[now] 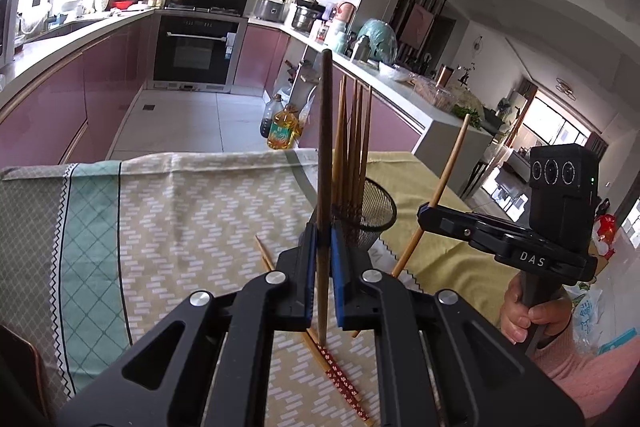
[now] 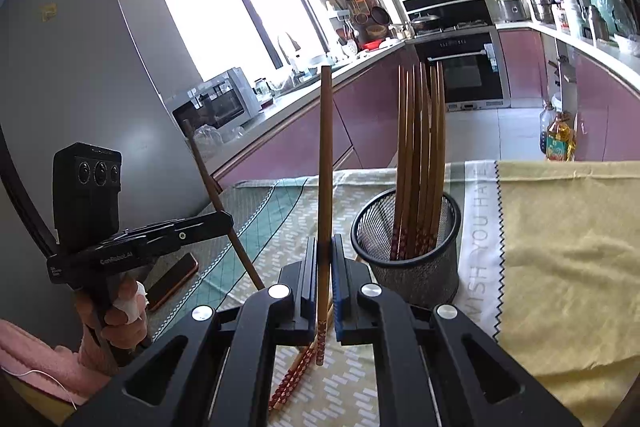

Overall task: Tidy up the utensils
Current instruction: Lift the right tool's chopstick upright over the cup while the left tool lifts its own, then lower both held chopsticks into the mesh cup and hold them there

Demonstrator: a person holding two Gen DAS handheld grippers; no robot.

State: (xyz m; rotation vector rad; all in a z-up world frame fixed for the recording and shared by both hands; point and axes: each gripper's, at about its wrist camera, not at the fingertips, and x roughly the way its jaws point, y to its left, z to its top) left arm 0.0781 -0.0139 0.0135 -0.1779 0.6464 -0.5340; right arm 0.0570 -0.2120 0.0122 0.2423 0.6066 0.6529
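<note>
The table is covered by a patterned cloth [image 1: 192, 211] with a teal diamond band at one side and a plain yellow cloth [image 2: 568, 259] laid next to it; a strip printed with letters runs along the seam between them. Near the seam stands a black mesh cup [image 2: 416, 259], upright, with a bundle of wooden chopsticks [image 2: 420, 155] standing in it, thin ends up and red patterned ends down at the bottom. A phone [image 2: 172, 281] in a brown case lies flat on the teal part of the cloth, close to the left hand [image 2: 124, 311] that grips its tool's handle. Behind the table are pink kitchen cabinets, a built-in oven [image 1: 198, 53] and an oil bottle [image 1: 282, 131] on the floor.

The left gripper [image 1: 324, 255] has its blue-padded jaws pressed together on a single dark wooden chopstick [image 1: 324, 155], held nearly upright above the cloth, its shaft rising in front of the cup from this view. The right gripper [image 2: 324, 267] is likewise pinched shut on a lighter chopstick [image 2: 325, 167], also upright, with its red flowered end hanging just below the pads. Seen from the left wrist, that chopstick leans beside the cup, clear of it.

Loose chopsticks [image 1: 340, 375] remain flat on the patterned cloth beneath the grippers, red patterned ends toward the cameras, lying close together.
</note>
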